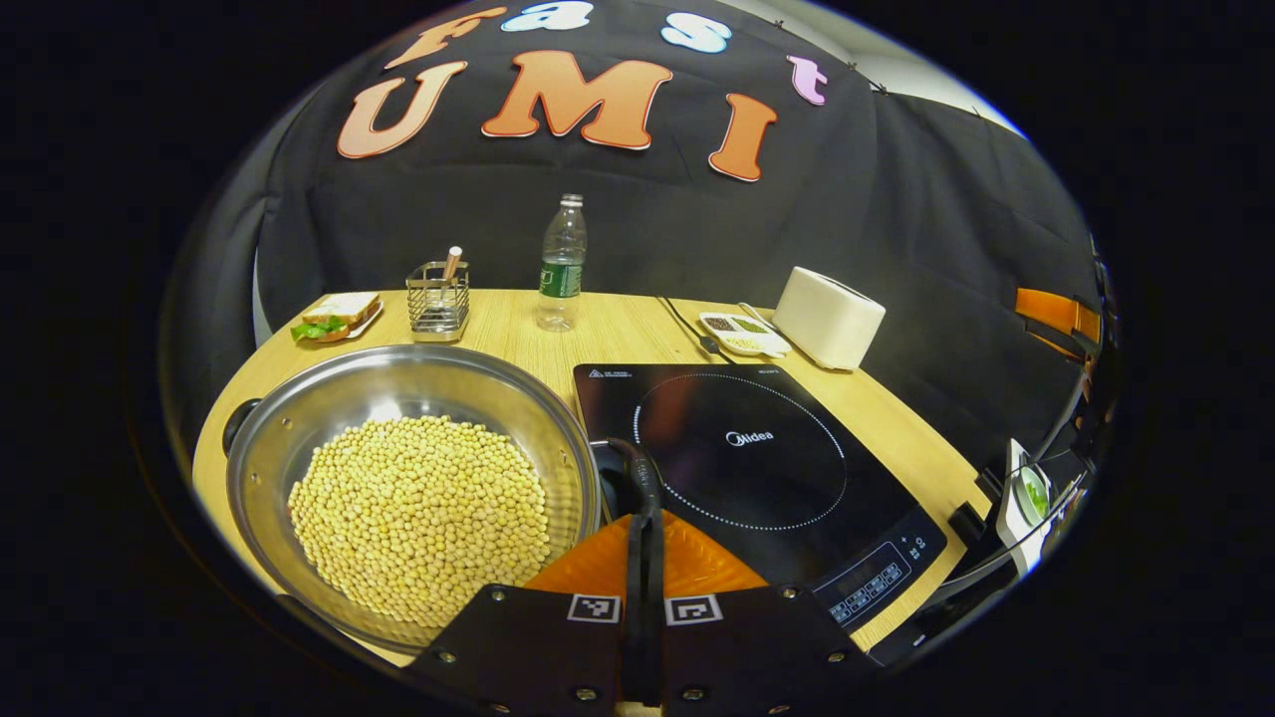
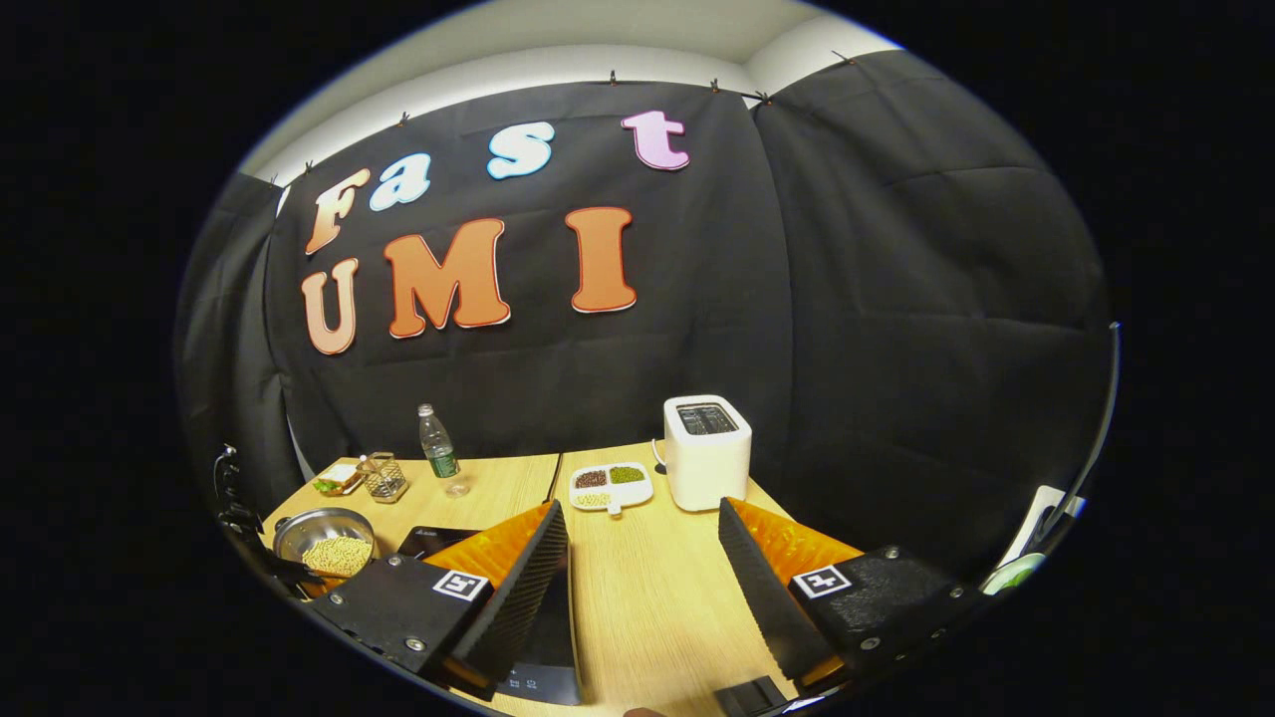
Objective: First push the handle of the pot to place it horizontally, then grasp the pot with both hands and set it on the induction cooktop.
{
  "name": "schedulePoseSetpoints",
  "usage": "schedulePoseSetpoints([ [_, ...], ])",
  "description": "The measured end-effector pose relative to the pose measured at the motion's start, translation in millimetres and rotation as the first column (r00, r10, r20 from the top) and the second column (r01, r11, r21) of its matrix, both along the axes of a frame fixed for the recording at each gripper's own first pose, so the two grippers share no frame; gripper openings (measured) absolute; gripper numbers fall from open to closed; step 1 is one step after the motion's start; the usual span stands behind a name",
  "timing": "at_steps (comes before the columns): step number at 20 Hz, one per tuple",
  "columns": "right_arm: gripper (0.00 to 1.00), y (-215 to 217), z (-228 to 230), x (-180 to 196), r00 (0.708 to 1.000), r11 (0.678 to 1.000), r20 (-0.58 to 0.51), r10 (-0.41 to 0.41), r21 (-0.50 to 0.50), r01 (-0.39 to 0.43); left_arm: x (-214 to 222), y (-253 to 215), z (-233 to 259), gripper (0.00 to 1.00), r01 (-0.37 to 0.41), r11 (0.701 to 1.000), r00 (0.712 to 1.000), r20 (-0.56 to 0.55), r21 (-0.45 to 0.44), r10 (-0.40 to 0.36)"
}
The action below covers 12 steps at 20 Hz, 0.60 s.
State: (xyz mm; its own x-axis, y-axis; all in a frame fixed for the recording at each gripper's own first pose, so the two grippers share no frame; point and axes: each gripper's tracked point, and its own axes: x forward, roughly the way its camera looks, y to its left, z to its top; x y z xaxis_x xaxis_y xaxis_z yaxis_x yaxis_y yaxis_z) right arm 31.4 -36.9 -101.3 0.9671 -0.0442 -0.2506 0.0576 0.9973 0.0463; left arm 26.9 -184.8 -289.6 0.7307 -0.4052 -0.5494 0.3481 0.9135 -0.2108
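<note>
On the tabletop, the pot of beans sits just left of the induction cooktop. The left gripper, closed on the pot's handle, seems mid-push. The right gripper, wide open, empty, must next take the opposite side.

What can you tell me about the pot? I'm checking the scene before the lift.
The pot is a wide, shallow bowl-shaped pan of shiny metal with small rivets along its inner wall. It holds a thick layer of pale yellow beans. It sits upright on the wooden table, just left of the black induction cooktop, not yet on it. A dark handle rises at its right rim, between the shut left tongs. In the right gripper view the pot lies far left.
</note>
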Motion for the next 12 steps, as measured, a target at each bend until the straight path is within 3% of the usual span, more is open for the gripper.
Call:
schedulePoseSetpoints([
  [8, 0.96, 18.2, -0.3, -2.6, 1.000, 1.000, -0.010, 0.007, -0.021, -0.007, 5.8, -1.7, 3.7, 0.02, 0.017, 1.000, 1.000, 0.014, -0.003, -0.017],
  [12, 0.96, 45.2, 4.4, -4.9, 0.999, 0.998, -0.007, 0.053, -0.014, -0.053, 1.2, 12.0, 17.4, 0.02, 0.004, 1.000, 0.999, 0.039, -0.016, -0.003],
])
